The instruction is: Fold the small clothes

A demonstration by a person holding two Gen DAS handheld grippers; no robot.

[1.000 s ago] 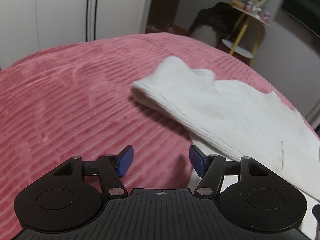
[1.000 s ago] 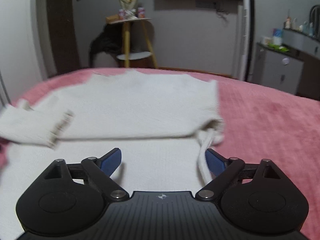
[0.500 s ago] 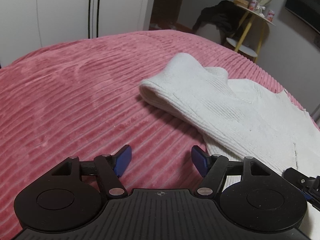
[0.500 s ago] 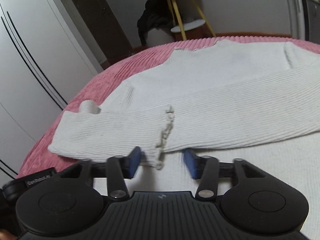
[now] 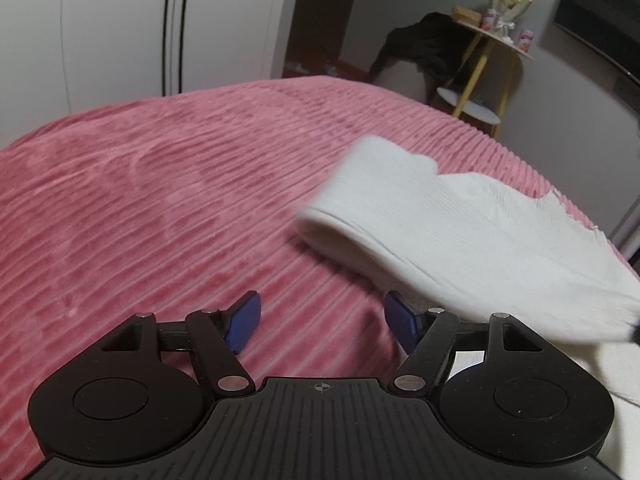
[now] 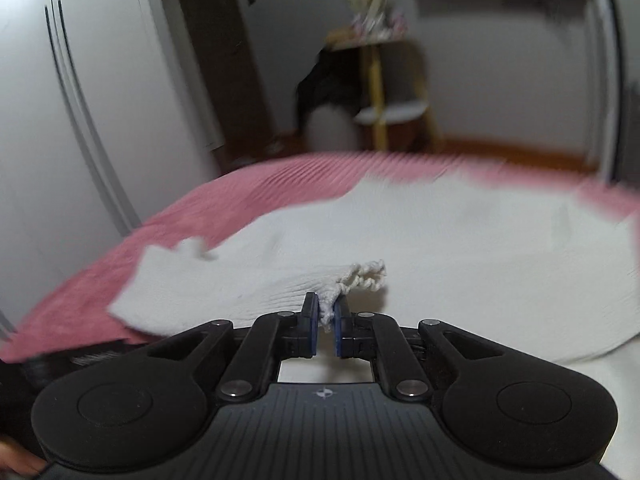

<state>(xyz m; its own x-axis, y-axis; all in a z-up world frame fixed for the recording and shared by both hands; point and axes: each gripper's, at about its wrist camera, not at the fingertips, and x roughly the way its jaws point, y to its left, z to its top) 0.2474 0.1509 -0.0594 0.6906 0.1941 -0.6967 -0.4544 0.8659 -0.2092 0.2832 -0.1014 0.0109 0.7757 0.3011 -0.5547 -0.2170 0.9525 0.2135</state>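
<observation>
Right gripper (image 6: 327, 322) is pinching the frilly cuff (image 6: 360, 278) of the white sweater's sleeve (image 5: 460, 240) between nearly closed jaws, and I'm seeing that sleeve lifting in a band off the pink bedspread (image 5: 160, 200). Sweater (image 6: 460, 248) is lying spread across the bed, body flat beyond the cuff. Left gripper (image 5: 322, 320) is hovering low over bare bedspread with its jaws wide and holding nothing, the raised sleeve crossing just over its right finger. Beyond the bed I'm making out white wardrobe doors (image 5: 120, 28) and a yellow-legged side table (image 5: 492, 60), blurred in the right view.
</observation>
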